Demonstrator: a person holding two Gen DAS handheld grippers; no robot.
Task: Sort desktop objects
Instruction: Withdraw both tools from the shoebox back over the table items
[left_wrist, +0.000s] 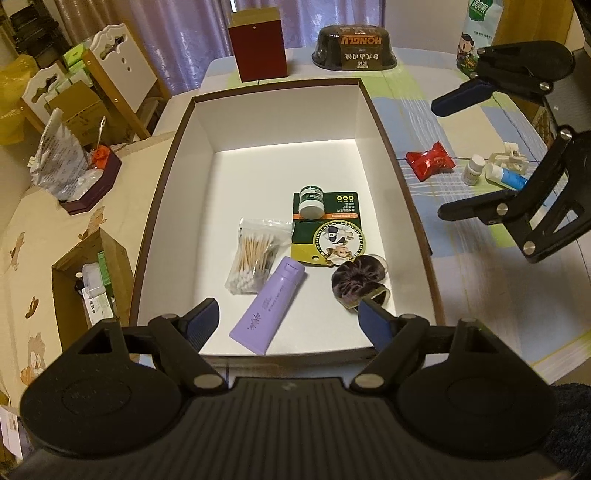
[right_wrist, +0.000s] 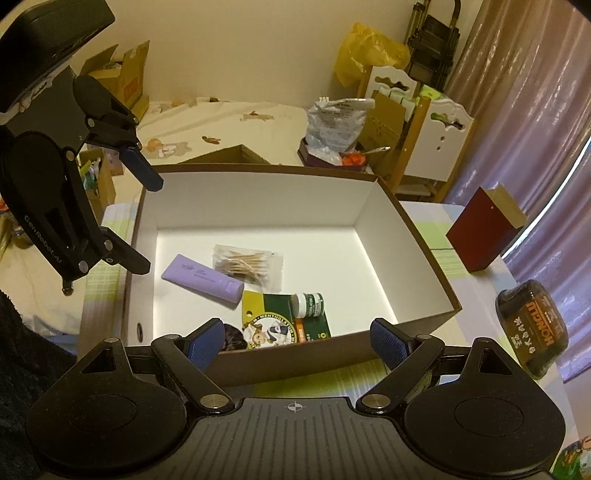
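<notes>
Bedroom, curtains (left_wrist: 177, 33) | checked tablecloth (left_wrist: 436, 122) | box (left_wrist: 173, 155) | both grippers released, empty

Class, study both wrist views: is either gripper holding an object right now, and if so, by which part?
Nothing is held. The left gripper and the right gripper are both open, with no object between their fingers; the sorted items lie loose in the box.

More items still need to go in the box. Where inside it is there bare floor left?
The far half of the white-lined brown box is bare, beyond the green balm card and bagged cotton swabs. The near half is crowded: purple tube, dark scrunchie. A bare strip runs along the left wall.
</notes>
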